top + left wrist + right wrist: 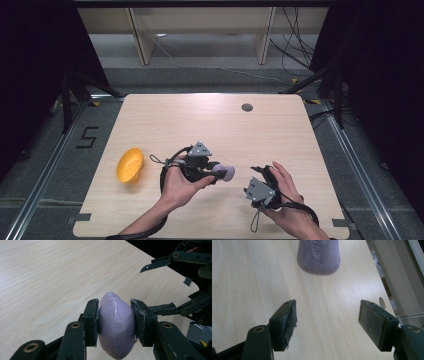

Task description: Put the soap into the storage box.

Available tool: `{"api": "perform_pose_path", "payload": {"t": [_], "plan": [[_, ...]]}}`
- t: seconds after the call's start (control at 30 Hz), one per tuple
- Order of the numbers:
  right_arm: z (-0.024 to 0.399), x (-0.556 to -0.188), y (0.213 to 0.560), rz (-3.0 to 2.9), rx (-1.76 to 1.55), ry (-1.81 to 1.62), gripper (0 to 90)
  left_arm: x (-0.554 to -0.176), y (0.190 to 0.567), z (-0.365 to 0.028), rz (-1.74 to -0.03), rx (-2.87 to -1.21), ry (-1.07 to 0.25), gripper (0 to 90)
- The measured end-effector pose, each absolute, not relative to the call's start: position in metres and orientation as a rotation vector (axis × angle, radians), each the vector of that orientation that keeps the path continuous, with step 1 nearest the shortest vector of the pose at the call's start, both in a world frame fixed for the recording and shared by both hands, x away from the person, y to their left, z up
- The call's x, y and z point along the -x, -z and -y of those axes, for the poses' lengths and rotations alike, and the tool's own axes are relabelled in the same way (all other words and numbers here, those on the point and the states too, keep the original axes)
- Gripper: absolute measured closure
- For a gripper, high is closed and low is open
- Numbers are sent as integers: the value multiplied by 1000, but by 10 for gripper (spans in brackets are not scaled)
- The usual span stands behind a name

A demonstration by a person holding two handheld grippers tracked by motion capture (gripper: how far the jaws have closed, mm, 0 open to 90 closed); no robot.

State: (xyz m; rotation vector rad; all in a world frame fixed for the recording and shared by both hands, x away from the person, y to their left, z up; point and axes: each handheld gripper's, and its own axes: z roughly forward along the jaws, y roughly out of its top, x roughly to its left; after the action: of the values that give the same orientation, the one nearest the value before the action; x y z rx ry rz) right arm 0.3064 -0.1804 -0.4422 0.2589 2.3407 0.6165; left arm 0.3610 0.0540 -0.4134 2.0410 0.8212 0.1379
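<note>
Over at the far left of the pale wooden table (210,125), near its left edge, a yellow-orange bowl-shaped plastic piece (130,165) sits tilted on its side, well apart from both of my hands.

Moving right, my left hand (176,186) holds the left gripper (223,172) low over the middle of the tabletop, its grey three-cornered plate on top and its black cable looping off behind my wrist. My jaws there are closed firmly on a smooth lilac, rounded bar of soap (116,326) — the two black pads (90,322) press against its flat sides, one on each, and the bar bulges out above and below them. From the high view the soap juts out toward the right gripper; I cannot tell for sure whether it touches the wood or hangs just above it.

Further right, my right hand (287,200) holds the right gripper (256,172) near the table's front edge, pointed back toward the left one. Its jaws stand wide apart with nothing between them — bare wood shows in the gap. Along those jaws I see the end of the lilac bar just ahead, with raised lettering on its face that I cannot read. The tips of the right gripper are near the soap but not touching it.
</note>
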Motion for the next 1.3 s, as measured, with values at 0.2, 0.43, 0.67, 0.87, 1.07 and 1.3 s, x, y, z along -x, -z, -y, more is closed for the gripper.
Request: {"api": "perform_pose_path", "payload": {"t": [0.2, 0.43, 0.67, 0.87, 1.07, 1.3], "plan": [[188, -308, 443, -2347, -266, -618, 320, -361, 412, -62, -821, -2037, -152, 590], [195, -308, 444, -2350, -318, -630, 319, -361, 411, -72, -829, -2046, -174, 590], [200, -308, 445, -2346, -355, -642, 320, -360, 409, -83, -840, -2043, -201, 590], [202, -307, 447, -2359, -386, -642, 319, -359, 408, -87, -857, -2031, -225, 590], [203, -308, 447, -2359, -371, -645, 319, -359, 407, -96, -860, -2041, -240, 590], [204, -308, 447, -2360, -377, -647, 319, -359, 407, -103, -875, -2037, -254, 590]]}}
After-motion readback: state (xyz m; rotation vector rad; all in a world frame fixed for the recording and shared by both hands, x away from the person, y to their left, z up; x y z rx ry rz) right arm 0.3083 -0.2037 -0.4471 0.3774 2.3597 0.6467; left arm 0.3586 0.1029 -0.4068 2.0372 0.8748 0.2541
